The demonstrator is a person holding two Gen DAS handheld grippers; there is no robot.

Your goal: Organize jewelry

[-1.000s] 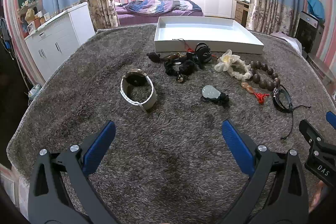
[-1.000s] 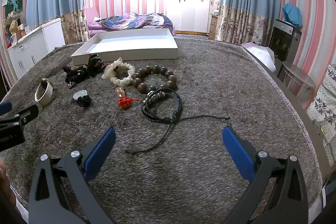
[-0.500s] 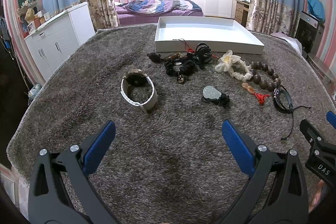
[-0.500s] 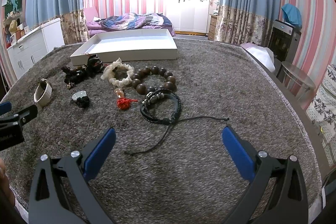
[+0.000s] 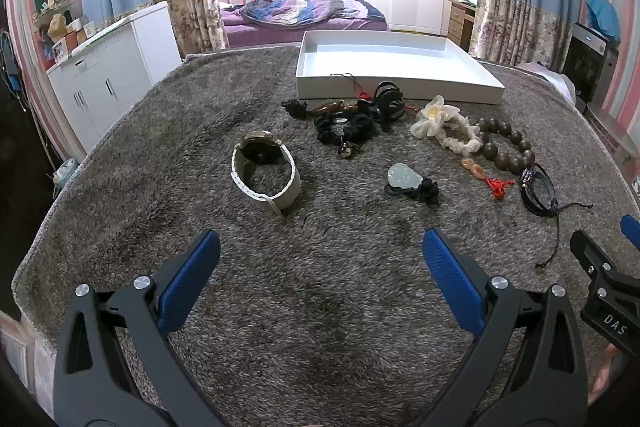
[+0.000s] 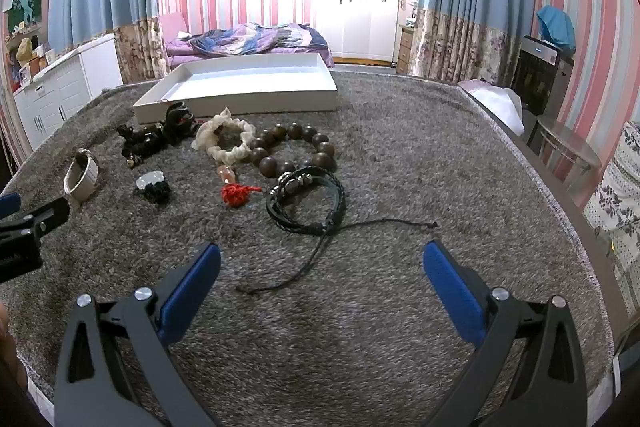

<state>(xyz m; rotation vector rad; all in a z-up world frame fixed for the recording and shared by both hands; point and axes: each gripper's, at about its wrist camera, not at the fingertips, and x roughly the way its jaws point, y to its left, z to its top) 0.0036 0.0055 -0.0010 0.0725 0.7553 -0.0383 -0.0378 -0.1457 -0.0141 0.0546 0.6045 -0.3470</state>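
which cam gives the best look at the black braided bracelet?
Right wrist. The black braided bracelet lies near centre, just ahead of the open jaws, its braid, metal beads and trailing cords all plain. In the left wrist view it sits far right, small and warped by the fisheye.

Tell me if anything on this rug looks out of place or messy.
All the jewelry lies on the rug; the white tray looks empty. A thin red cord from the black tangle runs up against the tray's front wall. The black bracelet has loose cords trailing across the rug. Nothing looks broken.
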